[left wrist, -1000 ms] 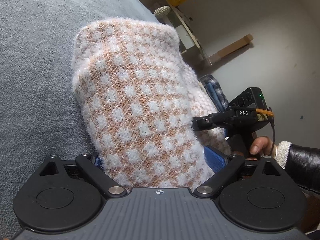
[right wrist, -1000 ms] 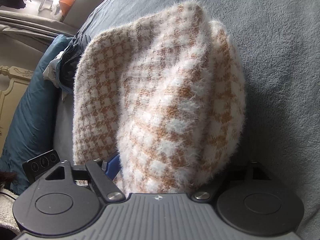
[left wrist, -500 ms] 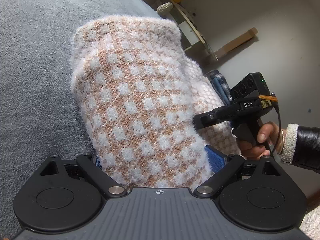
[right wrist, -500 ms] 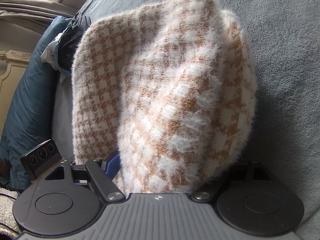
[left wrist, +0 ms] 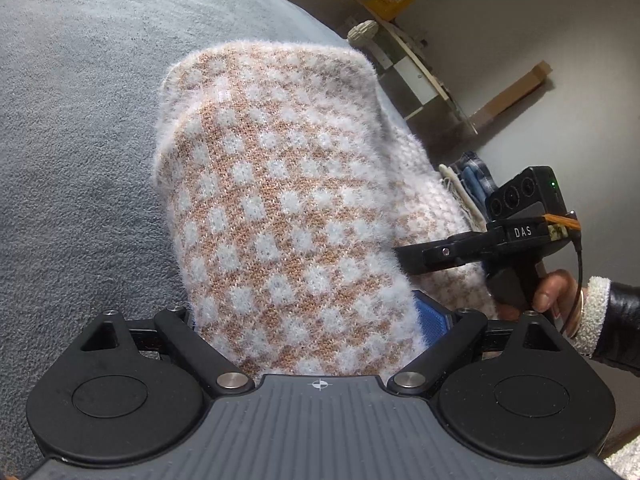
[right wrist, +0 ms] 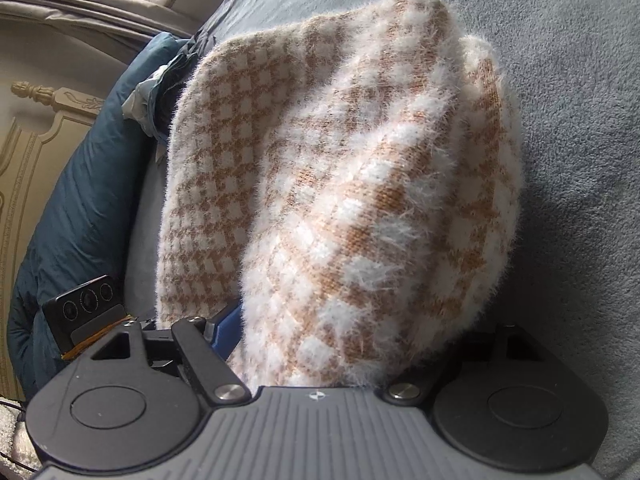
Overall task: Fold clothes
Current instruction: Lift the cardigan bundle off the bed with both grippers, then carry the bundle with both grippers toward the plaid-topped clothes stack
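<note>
A fluffy tan-and-white checked sweater (left wrist: 272, 184) lies partly lifted over a grey fleece bed cover (left wrist: 80, 120). My left gripper (left wrist: 312, 316) is shut on a thick bunch of its near edge, blue pads showing on both sides. In the same view my right gripper (left wrist: 404, 256) bites into the sweater from the right, held by a hand (left wrist: 554, 292). The right wrist view shows the sweater (right wrist: 360, 160) bulging up from my right gripper (right wrist: 360, 332), which is shut on it; the right finger is hidden by fabric. The left gripper's body (right wrist: 84, 312) sits at the lower left.
A teal duvet (right wrist: 72, 200) and dark clothes (right wrist: 168, 80) lie along the carved cream headboard (right wrist: 36, 120). Past the bed edge are plaid clothes (left wrist: 476, 180), a tilted shelf (left wrist: 408, 68) and a cardboard strip (left wrist: 516, 92). Grey cover (right wrist: 580, 80) spreads to the right.
Both grippers have carried the held edge slightly onward, and the sweater fills more of the right wrist view. Neither grip has changed.
</note>
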{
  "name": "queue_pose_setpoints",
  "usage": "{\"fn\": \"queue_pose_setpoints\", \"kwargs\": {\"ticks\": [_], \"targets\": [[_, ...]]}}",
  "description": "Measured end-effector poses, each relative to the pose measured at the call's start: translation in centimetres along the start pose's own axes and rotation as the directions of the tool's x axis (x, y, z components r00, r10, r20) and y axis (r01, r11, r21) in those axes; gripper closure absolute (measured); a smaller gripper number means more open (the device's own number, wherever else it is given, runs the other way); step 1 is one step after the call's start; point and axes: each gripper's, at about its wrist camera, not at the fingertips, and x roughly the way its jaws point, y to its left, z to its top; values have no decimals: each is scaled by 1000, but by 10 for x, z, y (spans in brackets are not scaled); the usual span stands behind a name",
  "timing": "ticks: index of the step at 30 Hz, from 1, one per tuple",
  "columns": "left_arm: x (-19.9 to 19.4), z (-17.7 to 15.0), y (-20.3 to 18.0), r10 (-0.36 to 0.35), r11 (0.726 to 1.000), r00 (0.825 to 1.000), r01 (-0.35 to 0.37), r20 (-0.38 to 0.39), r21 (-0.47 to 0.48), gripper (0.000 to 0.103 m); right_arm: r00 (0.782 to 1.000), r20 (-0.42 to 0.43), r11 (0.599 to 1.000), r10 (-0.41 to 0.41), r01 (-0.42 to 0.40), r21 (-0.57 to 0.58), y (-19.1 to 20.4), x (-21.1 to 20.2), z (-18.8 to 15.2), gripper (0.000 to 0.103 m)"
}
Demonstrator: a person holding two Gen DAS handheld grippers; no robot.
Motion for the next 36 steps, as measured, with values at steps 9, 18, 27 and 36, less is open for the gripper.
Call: {"fn": "queue_pose_setpoints", "kwargs": {"ticks": [9,18,27,36], "targets": [[-18,-7,-48,109,994,994,-109,12,-5,11,992,15,991,124,-123,-45,-2,-14,-11,30],[-55,4,-121,54,995,997,-58,53,76,11,985,87,975,146,-128,-182,26,-96,-40,30],[-33,39,-284,-195,918,978,209,-75,338,11,921,385,967,53,49,-250,45,-308,-117,31],[45,27,-431,-289,845,937,346,-197,407,11,850,505,933,-153,293,-209,24,-480,-186,31]]}}
